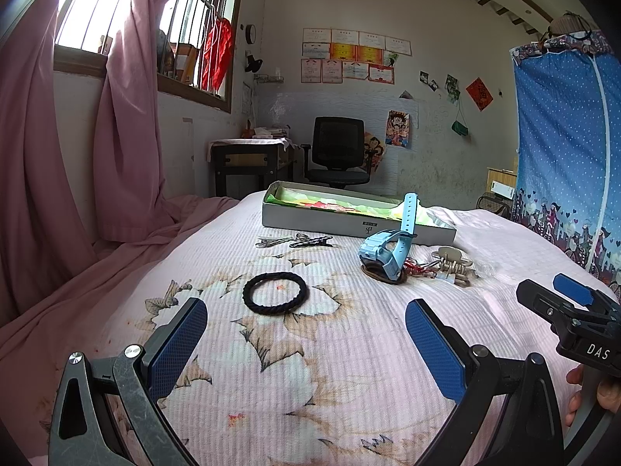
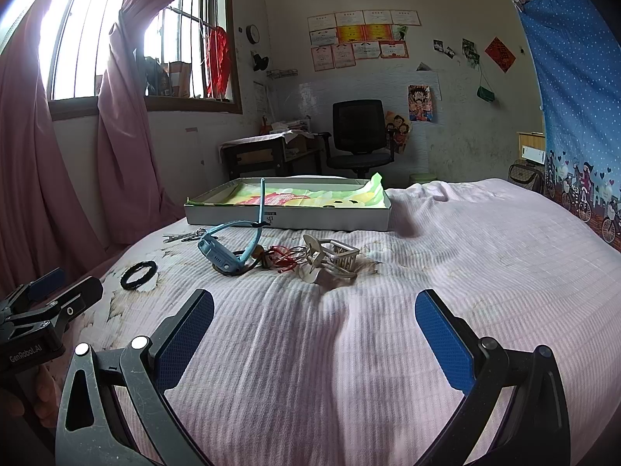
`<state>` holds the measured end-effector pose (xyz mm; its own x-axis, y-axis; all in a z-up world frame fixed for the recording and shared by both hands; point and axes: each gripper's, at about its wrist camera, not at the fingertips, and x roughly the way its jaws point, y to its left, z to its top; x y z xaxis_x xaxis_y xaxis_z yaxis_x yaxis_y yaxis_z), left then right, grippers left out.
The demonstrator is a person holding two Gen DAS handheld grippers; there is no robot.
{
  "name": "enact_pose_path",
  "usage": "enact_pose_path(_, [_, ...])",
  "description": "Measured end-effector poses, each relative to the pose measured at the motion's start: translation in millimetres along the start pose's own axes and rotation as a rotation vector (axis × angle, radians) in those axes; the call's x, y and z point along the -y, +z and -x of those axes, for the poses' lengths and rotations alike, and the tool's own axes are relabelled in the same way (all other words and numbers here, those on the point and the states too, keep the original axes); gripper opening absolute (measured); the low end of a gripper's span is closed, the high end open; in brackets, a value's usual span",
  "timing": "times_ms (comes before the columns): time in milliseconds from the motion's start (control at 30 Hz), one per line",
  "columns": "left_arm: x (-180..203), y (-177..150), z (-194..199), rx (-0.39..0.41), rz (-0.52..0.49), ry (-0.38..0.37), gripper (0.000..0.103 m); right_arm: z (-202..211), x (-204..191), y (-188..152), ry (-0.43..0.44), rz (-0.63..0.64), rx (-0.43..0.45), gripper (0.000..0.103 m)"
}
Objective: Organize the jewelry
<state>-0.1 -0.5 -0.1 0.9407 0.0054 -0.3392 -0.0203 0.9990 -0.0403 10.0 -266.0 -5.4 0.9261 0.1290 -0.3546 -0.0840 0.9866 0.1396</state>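
Observation:
A black braided hair tie (image 1: 274,293) (image 2: 138,270) lies on the pink bedspread just ahead of my open left gripper (image 1: 306,312). Farther back a light blue watch (image 1: 384,250) (image 2: 229,246) rests on a brown loop, beside red string (image 2: 281,256) and a beige claw clip (image 1: 454,262) (image 2: 330,258). Metal and black hair clips (image 1: 295,240) lie in front of a shallow grey box (image 1: 349,227) (image 2: 287,217) lined with colourful paper. My right gripper (image 2: 314,305) is open over bare bedspread, short of the clip pile. Neither gripper holds anything.
Pink curtains (image 1: 77,136) hang along the left, spilling onto the bed edge. A blue dotted wardrobe (image 1: 566,136) stands at the right. Beyond the bed are a black office chair (image 1: 337,151) and a dark desk (image 1: 252,159). A hand (image 1: 590,392) holds the right gripper.

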Motion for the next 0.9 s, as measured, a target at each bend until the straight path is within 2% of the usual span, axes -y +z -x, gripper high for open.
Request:
enact_pose_path(533, [-1.0, 0.2, -0.8, -0.006, 0.009, 0.001, 0.103, -0.4, -4.5, -0.9, -0.005, 0.001, 0.002, 0.102])
enact_pose_path(633, [-3.4, -2.1, -5.9, -0.038, 0.040, 0.024, 0.103, -0.8, -5.3, 0.3, 0.002, 0.001, 0.003, 0.102])
enact_pose_path(800, [-27.4, 5.6, -23.1, -0.105, 0.103, 0.015, 0.103, -9.0, -2.9, 2.9, -0.007, 0.009, -0.008, 0.102])
enact_pose_path(900, [-33.9, 13.4, -40.7, -0.152, 0.105, 0.011, 0.103, -16.6, -3.7, 6.0, 0.015, 0.004, -0.027, 0.102])
